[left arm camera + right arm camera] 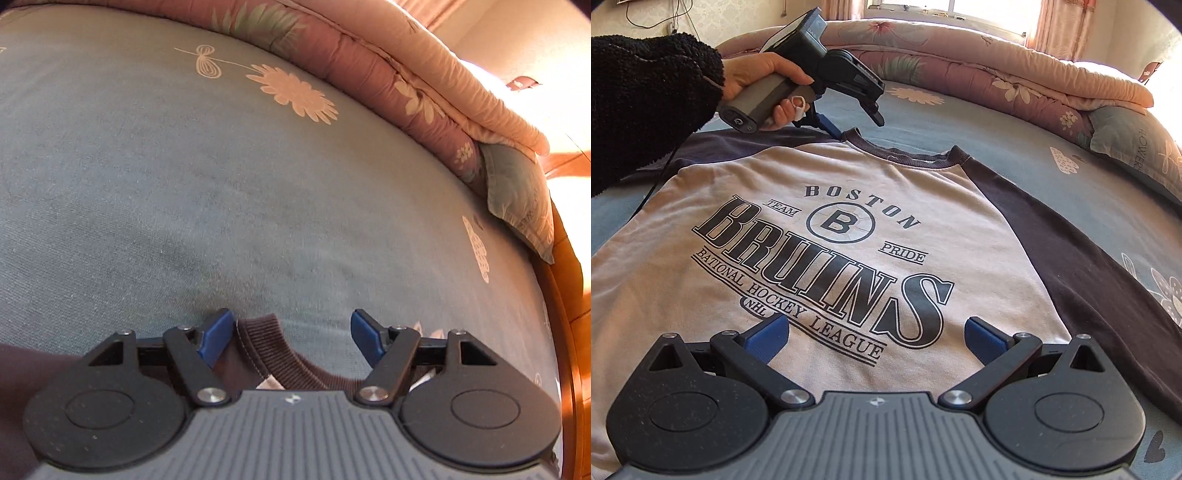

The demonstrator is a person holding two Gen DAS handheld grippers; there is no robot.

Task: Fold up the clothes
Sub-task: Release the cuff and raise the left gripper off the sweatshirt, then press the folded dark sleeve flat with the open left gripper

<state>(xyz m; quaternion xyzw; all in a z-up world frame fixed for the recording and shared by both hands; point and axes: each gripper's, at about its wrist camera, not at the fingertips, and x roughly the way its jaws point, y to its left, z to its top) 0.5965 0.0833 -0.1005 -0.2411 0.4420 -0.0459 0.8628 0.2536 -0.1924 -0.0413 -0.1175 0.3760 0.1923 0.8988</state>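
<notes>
Blue floral bedsheet [1015, 162] — flat Bruins shirt [827, 236], left tongs [291, 334] agape at collar [269, 343]

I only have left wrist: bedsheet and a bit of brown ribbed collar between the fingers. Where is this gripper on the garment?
Observer: Right wrist view shows the left gripper at the shoulder beside the collar of a raglan sweatshirt lying face up on the bed.
Operator: Holding anything?
Observer: No. The left gripper's fingers stand apart with only fabric under them; the right gripper is open too, hovering over the lower chest print.
Operator: Sleeves folded yet?
Observer: No fold visible. One dark sleeve lies stretched straight out; the other is mostly hidden behind the person's arm.
</notes>
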